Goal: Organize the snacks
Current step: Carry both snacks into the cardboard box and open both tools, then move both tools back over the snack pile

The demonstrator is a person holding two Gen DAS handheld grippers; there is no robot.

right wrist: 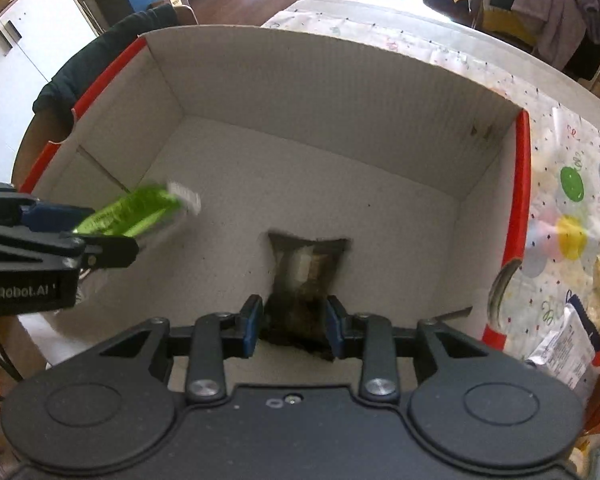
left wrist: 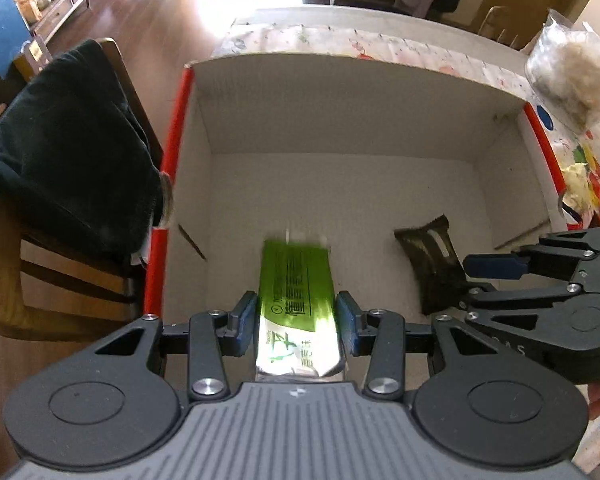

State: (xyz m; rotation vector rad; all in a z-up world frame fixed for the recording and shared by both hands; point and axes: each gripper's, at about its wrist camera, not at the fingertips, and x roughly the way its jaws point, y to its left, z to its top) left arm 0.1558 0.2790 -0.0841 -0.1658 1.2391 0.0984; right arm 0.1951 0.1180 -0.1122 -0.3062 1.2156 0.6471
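Green snack packet point(left wrist: 296, 280) sits clamped between our left gripper point(left wrist: 297, 318) pads, sticking out forward past the fingertips, over the floor of the cardboard box point(left wrist: 340, 120). Our right gripper point(right wrist: 294, 322) is closed on a dark snack packet point(right wrist: 306, 272), the pack pinched near its lower end, top end reaching forward over the box floor. Both packets are inside the red-edged box walls, well apart. Beyond the box, patterned tablecloth point(right wrist: 572, 200), more wrapped snacks point(right wrist: 572, 344) on its right.
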